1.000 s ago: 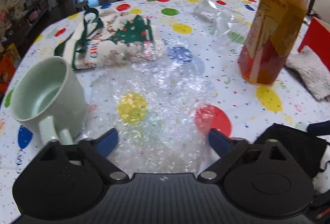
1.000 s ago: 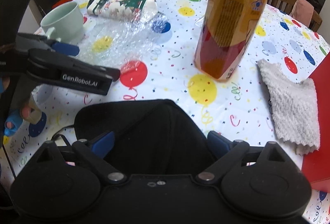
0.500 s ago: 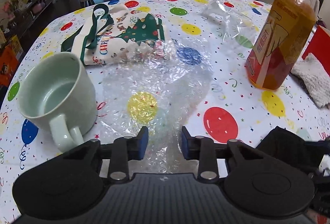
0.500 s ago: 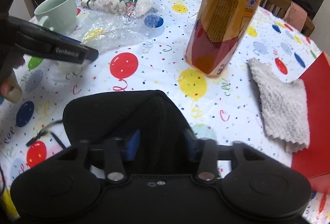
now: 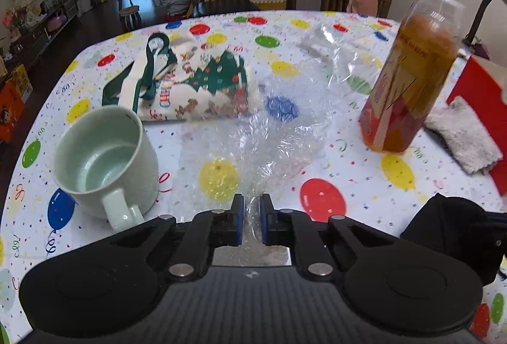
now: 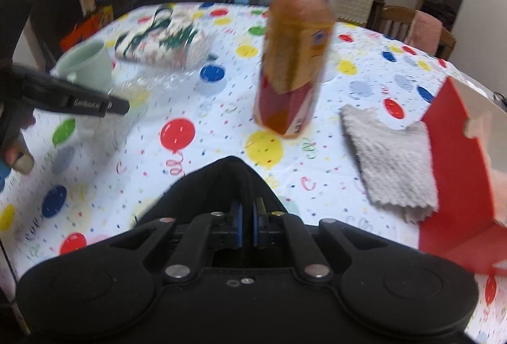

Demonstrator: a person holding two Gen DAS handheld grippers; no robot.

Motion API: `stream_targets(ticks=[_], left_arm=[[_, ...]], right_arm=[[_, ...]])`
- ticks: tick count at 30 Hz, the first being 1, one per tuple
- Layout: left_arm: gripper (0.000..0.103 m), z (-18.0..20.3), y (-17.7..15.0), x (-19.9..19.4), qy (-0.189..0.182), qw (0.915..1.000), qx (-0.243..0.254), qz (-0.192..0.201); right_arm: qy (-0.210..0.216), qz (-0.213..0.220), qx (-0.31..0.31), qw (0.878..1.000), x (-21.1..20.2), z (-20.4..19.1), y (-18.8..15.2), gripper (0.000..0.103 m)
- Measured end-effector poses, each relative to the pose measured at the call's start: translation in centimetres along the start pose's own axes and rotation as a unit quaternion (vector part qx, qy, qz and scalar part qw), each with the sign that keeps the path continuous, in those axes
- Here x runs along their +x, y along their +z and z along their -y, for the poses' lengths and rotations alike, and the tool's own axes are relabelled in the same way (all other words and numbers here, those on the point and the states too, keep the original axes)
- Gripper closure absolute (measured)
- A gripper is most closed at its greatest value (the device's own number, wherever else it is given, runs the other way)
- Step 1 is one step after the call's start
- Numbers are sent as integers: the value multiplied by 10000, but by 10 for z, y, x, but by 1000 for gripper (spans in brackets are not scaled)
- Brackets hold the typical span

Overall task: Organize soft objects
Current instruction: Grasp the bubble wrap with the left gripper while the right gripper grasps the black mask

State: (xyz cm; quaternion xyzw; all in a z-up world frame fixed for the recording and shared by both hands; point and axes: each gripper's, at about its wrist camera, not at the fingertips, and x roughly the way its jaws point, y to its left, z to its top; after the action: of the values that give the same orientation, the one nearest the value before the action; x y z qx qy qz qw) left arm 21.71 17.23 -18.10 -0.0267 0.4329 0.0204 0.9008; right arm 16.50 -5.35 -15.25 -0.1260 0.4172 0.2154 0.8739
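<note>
Tablecloth (image 5: 332, 160) unchanged; both tools now clamped shut.

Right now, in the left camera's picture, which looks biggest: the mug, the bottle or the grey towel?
1. Mug, though nearness inflates it.
2. Bottle, looking about as big; I wouldn't rank them firmly.
3. Grey towel, smallest.

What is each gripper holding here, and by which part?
Left gripper pinches the near edge of the clear bubble wrap sheet. Right gripper is shut on the raised near fold of the black cloth.
</note>
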Motion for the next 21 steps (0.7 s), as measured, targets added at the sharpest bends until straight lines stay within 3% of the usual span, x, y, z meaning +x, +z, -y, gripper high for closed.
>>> stream_targets(ticks=[8,21], left_arm=[[93,8,8,-35,-261,9995,1,154],[93,50,28,-82,-892,9952,126,369]], right_arm=[[-15,517,762,9958,-49,34,3,99],[-173,1165,1261,9850,-101,81,14,99]])
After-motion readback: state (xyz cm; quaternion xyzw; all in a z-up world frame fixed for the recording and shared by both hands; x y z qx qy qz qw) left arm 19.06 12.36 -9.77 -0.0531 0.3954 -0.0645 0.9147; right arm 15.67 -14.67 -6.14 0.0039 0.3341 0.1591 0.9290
